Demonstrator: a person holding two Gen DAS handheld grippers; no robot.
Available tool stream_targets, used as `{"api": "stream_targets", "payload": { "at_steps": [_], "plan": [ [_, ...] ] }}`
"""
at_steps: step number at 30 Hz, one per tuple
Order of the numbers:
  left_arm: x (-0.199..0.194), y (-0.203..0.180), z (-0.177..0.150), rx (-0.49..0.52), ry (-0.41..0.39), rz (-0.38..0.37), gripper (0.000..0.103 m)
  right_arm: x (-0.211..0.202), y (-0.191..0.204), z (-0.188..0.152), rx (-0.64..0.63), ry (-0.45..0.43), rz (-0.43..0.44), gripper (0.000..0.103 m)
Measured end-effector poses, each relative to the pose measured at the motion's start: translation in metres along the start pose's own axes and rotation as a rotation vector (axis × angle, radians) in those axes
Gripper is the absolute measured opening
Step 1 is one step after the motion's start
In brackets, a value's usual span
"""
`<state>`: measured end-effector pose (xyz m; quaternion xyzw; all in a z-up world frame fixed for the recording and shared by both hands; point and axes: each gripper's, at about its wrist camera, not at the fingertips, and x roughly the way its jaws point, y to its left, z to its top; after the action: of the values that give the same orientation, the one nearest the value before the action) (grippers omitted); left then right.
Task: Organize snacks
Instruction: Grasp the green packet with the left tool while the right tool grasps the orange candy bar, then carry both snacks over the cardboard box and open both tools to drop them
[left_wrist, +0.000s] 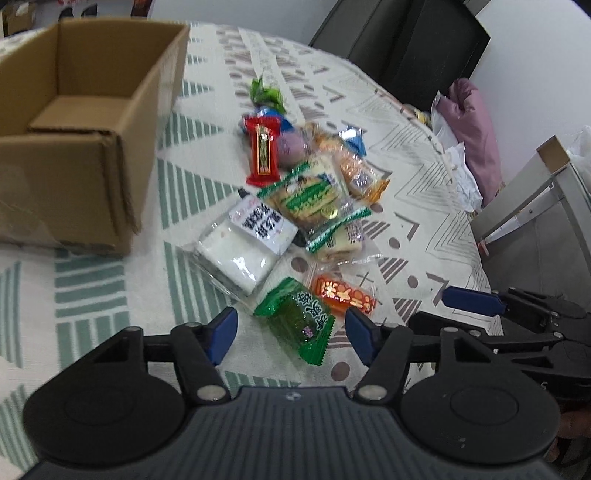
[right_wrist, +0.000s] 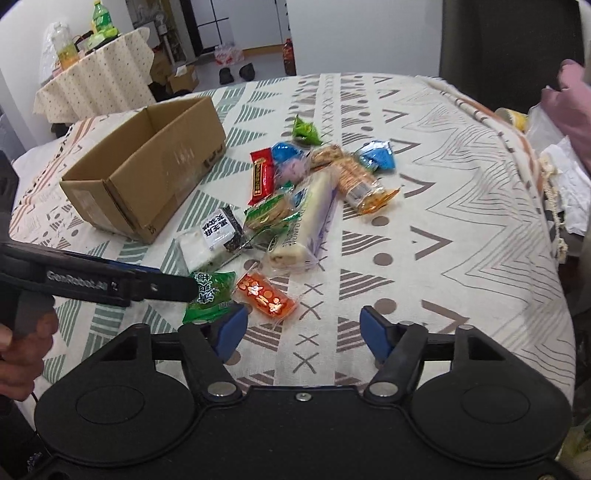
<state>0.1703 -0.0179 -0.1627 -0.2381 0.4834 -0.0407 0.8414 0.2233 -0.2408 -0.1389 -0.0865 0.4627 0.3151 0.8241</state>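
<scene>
At ten o'clock the cardboard box (left_wrist: 74, 122) stands empty on the desk (right_wrist: 461, 229); I judge no snack packed yet. My left tool (left_wrist: 291, 338), spread wide, brackets the green snack packet (left_wrist: 299, 317) and needs only to close. At two o'clock my right tool (right_wrist: 303, 330) hangs spread, empty, near the desk's edge.

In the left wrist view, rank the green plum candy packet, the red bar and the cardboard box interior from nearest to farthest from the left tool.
1. Green plum candy packet: between the fingers of the open left tool.
2. Red bar: mid-pile, straight ahead.
3. Cardboard box interior: far left; its near corner comes closer, so its place against the red bar is less sure.
</scene>
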Motion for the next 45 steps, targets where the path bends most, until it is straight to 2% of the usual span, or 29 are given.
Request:
{"api": "stream_targets", "payload": {
  "at_steps": [5,10,12,16,24,26,32,45],
  "plan": [
    [0.018,0.001,0.002,-0.003,0.037,-0.034,0.064,0.016,0.005,0.003,-0.037,0.033,0.007,0.058],
    [0.027,0.003,0.007,-0.017,0.045,-0.039,0.059,0.031,0.011,0.006,-0.07,0.04,0.01,0.058],
    [0.028,0.004,0.008,-0.023,0.047,-0.035,0.049,0.037,0.014,0.007,-0.085,0.042,0.013,0.057],
    [0.027,0.009,0.007,-0.046,0.044,-0.038,0.039,0.044,0.024,0.011,-0.155,0.032,0.004,0.057],
    [0.009,0.011,0.008,-0.033,0.011,-0.02,0.038,0.061,0.033,0.009,-0.193,0.036,0.025,0.052],
    [0.004,0.01,0.007,-0.032,0.003,-0.02,0.038,0.064,0.036,0.007,-0.208,0.051,0.012,0.041],
    [-0.012,0.01,0.003,-0.035,-0.033,-0.009,0.038,0.056,0.05,0.001,-0.207,0.034,0.011,0.019],
    [-0.055,0.007,0.005,-0.014,-0.134,0.033,0.038,0.023,0.06,0.008,-0.126,-0.109,0.024,0.018]
  ]
}}
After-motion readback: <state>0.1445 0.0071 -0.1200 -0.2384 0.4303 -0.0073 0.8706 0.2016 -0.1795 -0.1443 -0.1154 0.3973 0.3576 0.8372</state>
